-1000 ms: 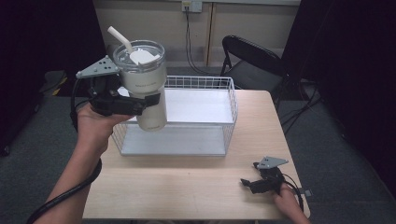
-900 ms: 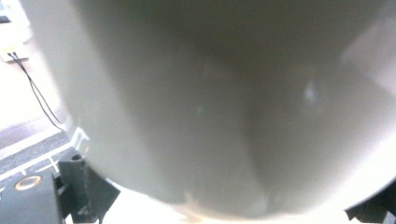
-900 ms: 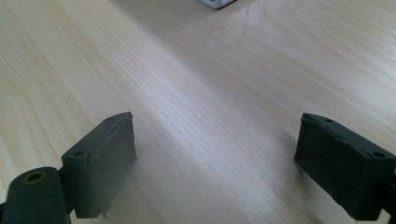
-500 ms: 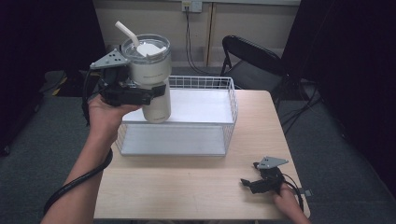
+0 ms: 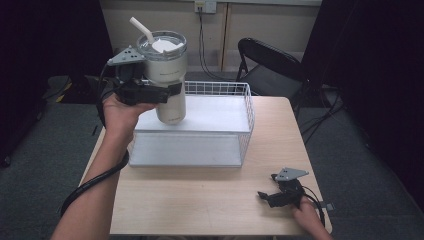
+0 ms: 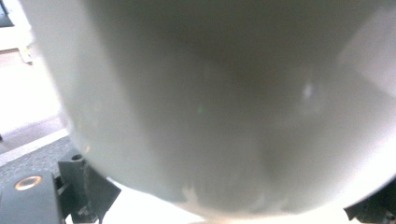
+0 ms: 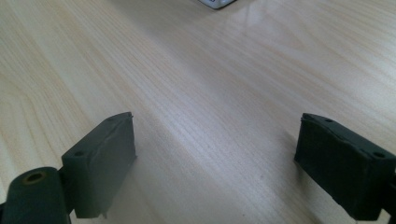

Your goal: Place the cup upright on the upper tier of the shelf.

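In the upper left of the high view the left gripper [image 5: 167, 92] has its jaws clamped round the middle of a tall cream tumbler [image 5: 167, 75] with a clear lid and a straw [image 5: 141, 29] poking out toward the upper left. The tumbler hangs upright in the air, its base over the near-left part of a white wire basket [image 5: 247, 107] that sits in the middle of the wooden table [image 5: 200, 200]. In the left gripper view the cream wall of the tumbler [image 6: 210, 93] sits right against the lens, with the jaws just peeking out at the bottom corners, so the hold looks snug.

At the lower right of the high view the right gripper [image 5: 266, 197] rests low on the table near the front edge, well apart from the basket. Its own view shows the two black jaws spread wide over bare wood, holding nothing.

My guess is the tumbler is meant to go down into the basket. To do that well I'd keep it plumb so the lid and straw stay level, carry the base fully past the basket's near rim before lowering, and come down slowly until the base sits flat on the white floor. Only then should the jaws part, and only a little at first, since a tall narrow tumbler tips easily if nudged on release.
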`<state>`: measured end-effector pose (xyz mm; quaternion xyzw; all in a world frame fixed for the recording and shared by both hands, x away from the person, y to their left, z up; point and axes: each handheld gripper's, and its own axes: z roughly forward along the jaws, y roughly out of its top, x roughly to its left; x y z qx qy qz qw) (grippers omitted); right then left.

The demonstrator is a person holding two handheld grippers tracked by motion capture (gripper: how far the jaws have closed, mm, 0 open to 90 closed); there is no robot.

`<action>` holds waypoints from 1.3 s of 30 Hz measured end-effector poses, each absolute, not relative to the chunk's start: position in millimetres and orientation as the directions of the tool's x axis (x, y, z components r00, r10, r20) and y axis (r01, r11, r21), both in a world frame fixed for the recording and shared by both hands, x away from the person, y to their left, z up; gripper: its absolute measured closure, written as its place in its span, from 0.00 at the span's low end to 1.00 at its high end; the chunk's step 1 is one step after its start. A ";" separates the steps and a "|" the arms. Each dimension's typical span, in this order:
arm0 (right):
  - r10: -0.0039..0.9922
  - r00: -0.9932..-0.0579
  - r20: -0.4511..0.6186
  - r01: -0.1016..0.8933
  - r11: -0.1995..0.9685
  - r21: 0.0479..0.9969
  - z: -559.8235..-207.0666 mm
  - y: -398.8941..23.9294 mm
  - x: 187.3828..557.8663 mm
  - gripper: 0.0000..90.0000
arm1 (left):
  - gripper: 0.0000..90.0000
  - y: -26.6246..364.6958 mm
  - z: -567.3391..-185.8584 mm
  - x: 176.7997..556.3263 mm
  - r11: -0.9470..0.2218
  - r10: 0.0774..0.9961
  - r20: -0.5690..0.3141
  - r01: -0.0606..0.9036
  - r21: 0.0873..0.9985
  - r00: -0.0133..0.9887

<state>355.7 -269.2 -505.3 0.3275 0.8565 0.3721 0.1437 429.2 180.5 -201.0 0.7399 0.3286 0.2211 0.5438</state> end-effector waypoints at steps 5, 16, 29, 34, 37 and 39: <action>0.667 -0.745 -0.002 0.453 0.509 0.732 -505.3 -269.4 355.9 0.13 | 0.11 178.4 -202.4 435.7 -0.181 0.737 -0.039 0.253 0.950 0.675; 0.667 -0.745 -0.002 0.453 0.509 0.732 -505.3 -269.4 355.9 0.13 | 0.11 170.5 -209.6 449.1 -0.205 0.748 -0.012 0.249 0.947 0.663; 0.667 -0.745 -0.002 0.453 0.509 0.732 -505.3 -269.4 355.9 0.13 | 0.11 164.9 -217.1 461.1 -0.209 0.770 -0.006 0.261 0.943 0.638; 0.667 -0.745 -0.002 0.453 0.509 0.732 -505.3 -269.4 355.9 0.13 | 0.11 164.3 -220.5 465.3 -0.207 0.779 -0.008 0.269 0.941 0.627; 0.667 -0.745 -0.002 0.453 0.509 0.732 -505.3 -269.4 355.9 0.13 | 0.11 164.3 -222.9 466.9 -0.202 0.782 -0.011 0.269 0.942 0.623; 0.667 -0.745 -0.002 0.453 0.509 0.732 -505.3 -269.4 355.9 0.13 | 0.11 163.8 -223.8 467.6 -0.204 0.784 -0.008 0.269 0.941 0.621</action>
